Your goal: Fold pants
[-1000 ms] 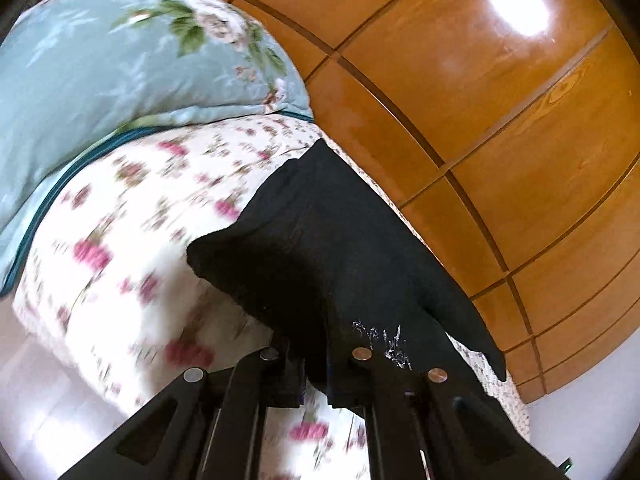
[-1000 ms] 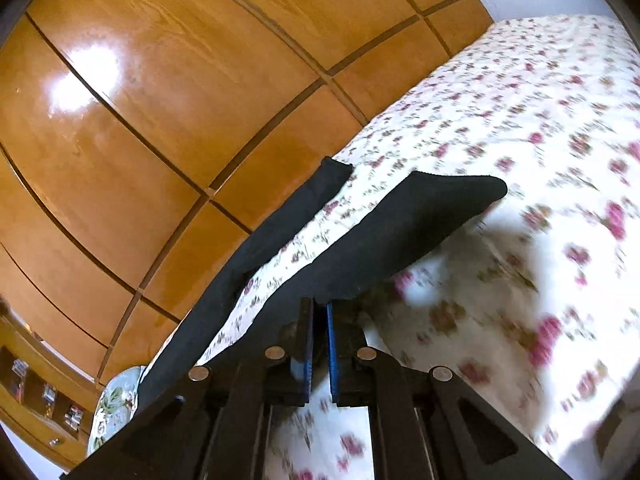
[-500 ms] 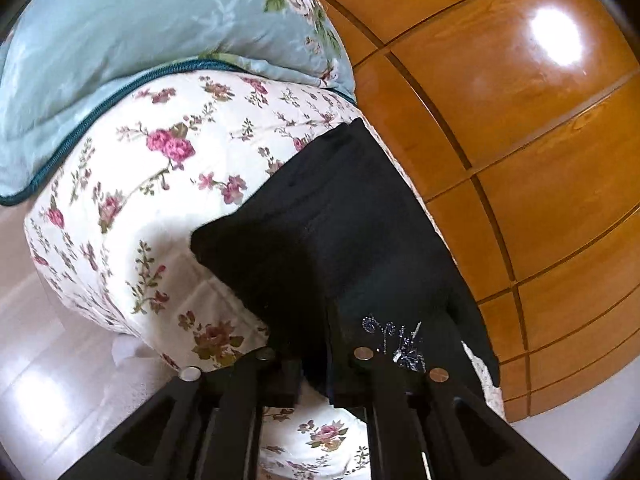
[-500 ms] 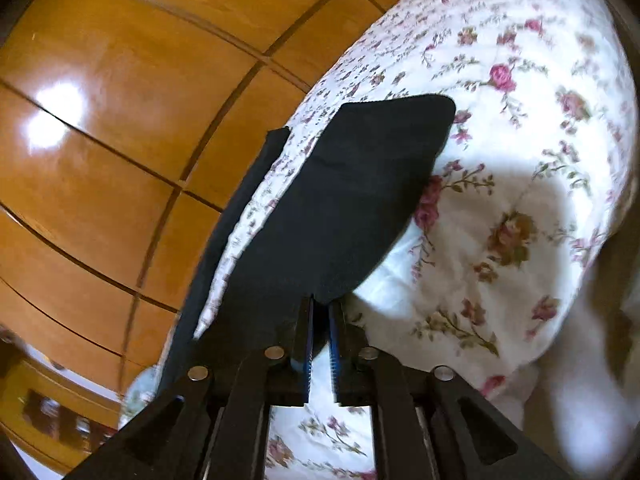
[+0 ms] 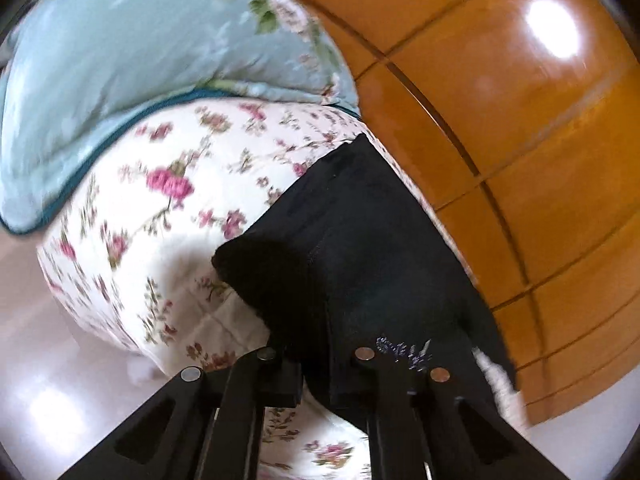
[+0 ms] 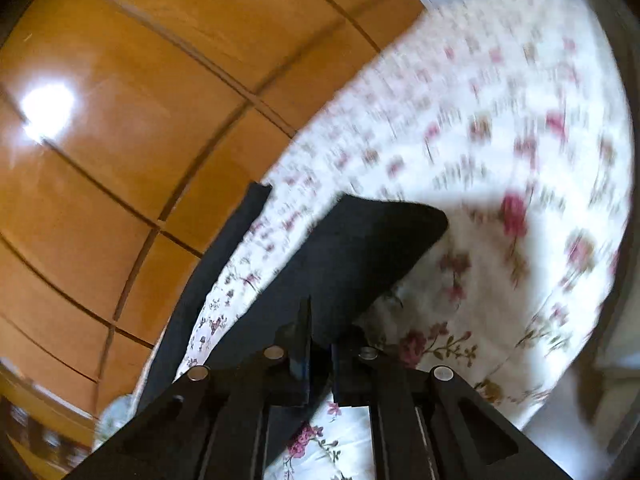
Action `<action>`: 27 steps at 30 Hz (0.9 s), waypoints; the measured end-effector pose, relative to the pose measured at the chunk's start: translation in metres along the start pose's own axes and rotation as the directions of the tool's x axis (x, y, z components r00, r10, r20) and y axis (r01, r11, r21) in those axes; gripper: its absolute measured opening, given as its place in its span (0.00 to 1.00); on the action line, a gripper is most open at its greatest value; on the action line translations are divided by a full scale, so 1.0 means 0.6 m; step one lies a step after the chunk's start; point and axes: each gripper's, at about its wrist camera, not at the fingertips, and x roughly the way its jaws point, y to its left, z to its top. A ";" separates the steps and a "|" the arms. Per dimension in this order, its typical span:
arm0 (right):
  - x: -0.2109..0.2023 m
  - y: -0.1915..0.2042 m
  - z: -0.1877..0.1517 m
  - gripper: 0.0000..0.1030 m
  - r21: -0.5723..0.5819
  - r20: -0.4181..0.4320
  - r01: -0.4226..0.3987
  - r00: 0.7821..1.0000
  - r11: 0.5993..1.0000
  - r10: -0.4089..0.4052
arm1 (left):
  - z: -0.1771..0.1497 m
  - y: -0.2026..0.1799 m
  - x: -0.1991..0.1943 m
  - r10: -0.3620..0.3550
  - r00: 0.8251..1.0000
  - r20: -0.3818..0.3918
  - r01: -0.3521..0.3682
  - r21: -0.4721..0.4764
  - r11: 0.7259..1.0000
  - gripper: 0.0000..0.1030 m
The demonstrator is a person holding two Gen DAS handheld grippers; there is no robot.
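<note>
Now lower and tipped further down than a second ago: left gripper point(image 5: 316, 376) clamped on the waist end of the pants point(image 5: 360, 248), pulling that black cloth nearer the bed point(image 5: 132, 248) edge, more floor point(image 5: 36, 344) showing than before. Right gripper point(image 6: 320, 364) pinched on a leg hem, jaws easing tighter with cloth between them, swung sideways since a moment back, hence the smeared bedspread. Likely meaning: pants being stretched flat and squared along the near side of the bed, first fold not yet made. Lying otherwise on the bed, held ends raised, the rest trailing toward the wardrobe point(image 5: 520, 128). Seen only from the left: blue pillow point(image 5: 140, 60) at the head, pale stitched lettering beside the fingers, waist corner drooping. Seen only from the right: both legs parted, second leg point(image 6: 240, 224) running along the wardrobe-side edge, strip of floral sheet between them, gripped leg's far corner lifted off the sheet.
</note>
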 end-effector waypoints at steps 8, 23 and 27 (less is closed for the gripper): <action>0.024 -0.065 -0.035 0.06 0.095 -0.059 0.118 0.992 0.988 -0.112 | -0.007 0.022 0.017 0.013 1.000 -0.025 -0.012 0.016 1.000 0.09; -0.093 0.022 0.019 0.45 -0.064 0.223 0.296 0.935 0.953 -0.275 | 0.046 0.046 -0.097 0.117 0.962 0.246 -0.085 -0.136 0.987 0.23; -0.051 0.078 -0.007 0.45 -0.211 0.118 0.185 0.980 0.960 -0.163 | 0.055 -0.039 -0.071 0.029 0.973 0.229 -0.027 -0.011 1.000 0.31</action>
